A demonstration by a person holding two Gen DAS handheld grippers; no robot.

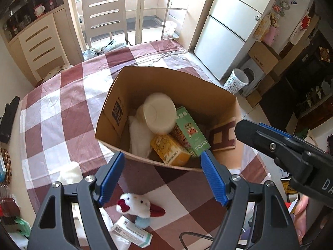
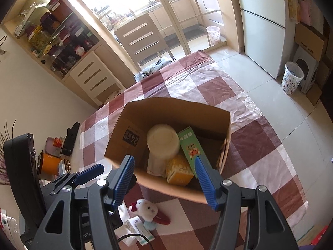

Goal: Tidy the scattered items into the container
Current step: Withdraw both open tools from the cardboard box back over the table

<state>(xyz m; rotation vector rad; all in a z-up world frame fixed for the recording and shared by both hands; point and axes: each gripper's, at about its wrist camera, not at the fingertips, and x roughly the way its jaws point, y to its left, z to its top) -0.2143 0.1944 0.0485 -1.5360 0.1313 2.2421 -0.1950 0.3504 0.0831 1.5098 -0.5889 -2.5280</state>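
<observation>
Both claws hang above the checked surface (image 1: 62, 112), pointing down toward the box (image 1: 116, 95), and neither has anything in it. The left claw (image 1: 162, 164) has its jaws spread wide with nothing between them; the box's near rim sits right past its tips. The right claw (image 2: 164, 166) is apart too, a bit narrower, also empty, with the box (image 2: 226, 125) open just beyond its tips. Inside the box, ahead of both claws: a white tub (image 1: 159, 114) lying on its side, a green carton (image 1: 189, 131) leaning beside it, a yellow carton (image 1: 169, 150) nearest the tips, and a white cloth (image 1: 139, 137) to the left of that. Still out on the surface, below and behind the left claw's tips, is a plush toy (image 1: 137, 205) with a red bit, and a small medicine box (image 1: 131, 232) touching it on the near side. From the right claw they show low between its arms, toy (image 2: 146, 209) and medicine box (image 2: 137, 227).
</observation>
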